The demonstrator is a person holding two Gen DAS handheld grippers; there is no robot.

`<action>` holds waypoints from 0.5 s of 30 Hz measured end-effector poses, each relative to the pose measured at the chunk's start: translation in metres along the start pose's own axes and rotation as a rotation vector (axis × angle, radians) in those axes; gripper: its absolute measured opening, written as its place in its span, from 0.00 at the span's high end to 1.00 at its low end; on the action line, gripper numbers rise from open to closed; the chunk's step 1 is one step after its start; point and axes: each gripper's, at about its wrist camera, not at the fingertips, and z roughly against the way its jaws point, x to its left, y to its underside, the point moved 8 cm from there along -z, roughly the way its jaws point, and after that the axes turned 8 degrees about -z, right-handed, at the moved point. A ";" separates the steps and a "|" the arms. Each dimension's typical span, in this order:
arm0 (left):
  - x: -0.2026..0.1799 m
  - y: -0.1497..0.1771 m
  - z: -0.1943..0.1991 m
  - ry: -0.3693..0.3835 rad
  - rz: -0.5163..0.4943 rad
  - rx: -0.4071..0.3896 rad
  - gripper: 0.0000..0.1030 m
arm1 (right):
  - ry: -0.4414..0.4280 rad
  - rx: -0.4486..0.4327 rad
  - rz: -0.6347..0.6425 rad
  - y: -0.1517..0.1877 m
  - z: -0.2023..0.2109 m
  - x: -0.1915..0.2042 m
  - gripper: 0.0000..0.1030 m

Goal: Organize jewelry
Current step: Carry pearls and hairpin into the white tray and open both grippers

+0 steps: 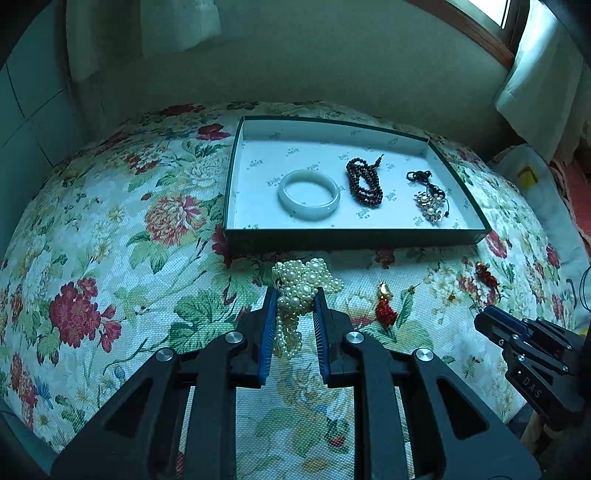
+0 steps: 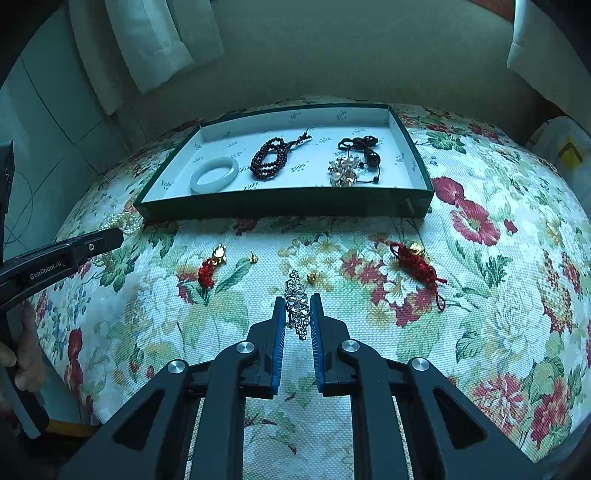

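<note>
Left wrist view: left gripper (image 1: 295,295) clamps pearl piece (image 1: 303,286).
Right wrist view: right gripper (image 2: 298,301) clamps crystal piece (image 2: 296,308).

Floral tablecloth (image 1: 110,258) over table, white curtain (image 2: 162,40) & window (image 1: 484,14) behind.

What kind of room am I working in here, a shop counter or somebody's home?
Most likely a home, probably a bedroom or sitting room. The jewelry lies on a floral cloth over a soft-looking rounded surface, a curtain hangs by a wood-framed window, and the box looks like a reused gift-box lid.
</note>
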 end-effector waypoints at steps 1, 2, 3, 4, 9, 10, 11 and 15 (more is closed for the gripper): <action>-0.002 -0.005 0.002 0.005 -0.002 -0.009 0.81 | -0.002 -0.009 0.002 -0.004 0.002 0.001 0.87; -0.003 -0.010 0.004 0.007 -0.006 -0.018 0.81 | -0.003 -0.019 0.004 -0.009 0.004 0.002 0.87; -0.005 -0.015 0.006 0.009 -0.011 -0.028 0.81 | -0.005 -0.028 0.006 -0.015 0.005 0.004 0.87; -0.007 -0.020 0.008 0.008 -0.017 -0.038 0.81 | -0.008 -0.039 0.009 -0.020 0.007 0.005 0.87; -0.009 -0.045 0.005 0.002 -0.032 -0.065 0.81 | -0.016 -0.097 0.017 -0.055 0.013 0.011 0.87; -0.009 -0.050 0.004 0.000 -0.033 -0.069 0.81 | -0.015 -0.113 0.020 -0.063 0.014 0.012 0.87; -0.009 -0.055 0.002 -0.002 -0.035 -0.073 0.81 | -0.014 -0.126 0.020 -0.072 0.013 0.012 0.87; -0.004 -0.080 -0.012 -0.010 -0.035 -0.083 0.81 | -0.024 -0.162 0.013 -0.108 0.006 0.014 0.87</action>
